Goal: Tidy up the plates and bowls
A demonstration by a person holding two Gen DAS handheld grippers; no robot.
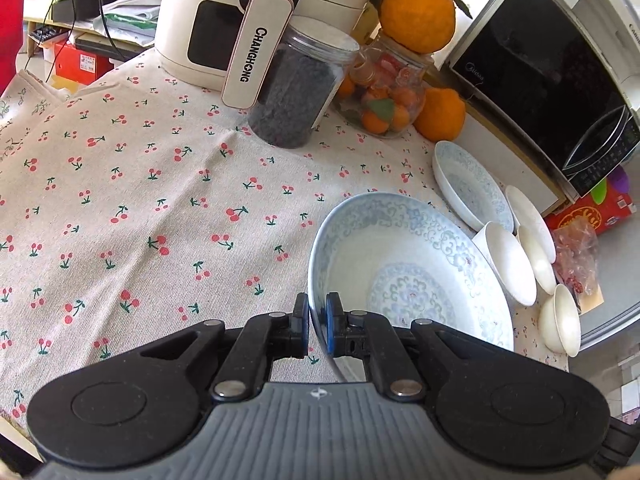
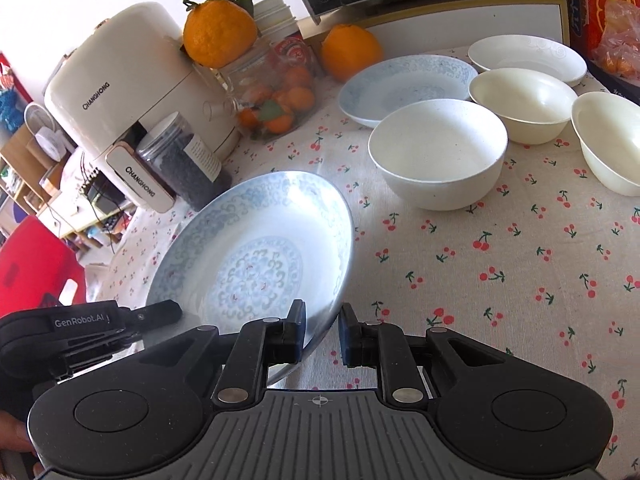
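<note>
My left gripper [image 1: 318,320] is shut on the near rim of a large blue-patterned plate [image 1: 408,272] and holds it tilted above the cherry-print tablecloth [image 1: 160,200]. The same plate shows in the right wrist view [image 2: 256,256], with the left gripper [image 2: 160,312] at its left rim. My right gripper [image 2: 322,332] is open around the plate's right rim, its jaws apart and not closed on it. A second blue-patterned plate [image 2: 404,84], a white plate [image 2: 528,56] and three white bowls [image 2: 438,152] [image 2: 524,104] [image 2: 608,140] rest on the cloth at the back right.
A cream Changhong air fryer [image 2: 120,92], a jar of dark grains [image 2: 184,164], a glass jar of small oranges [image 2: 276,96] and large oranges [image 2: 350,52] stand at the back. A black microwave [image 1: 540,80] sits at the right. Bare tablecloth lies at the front right [image 2: 500,272].
</note>
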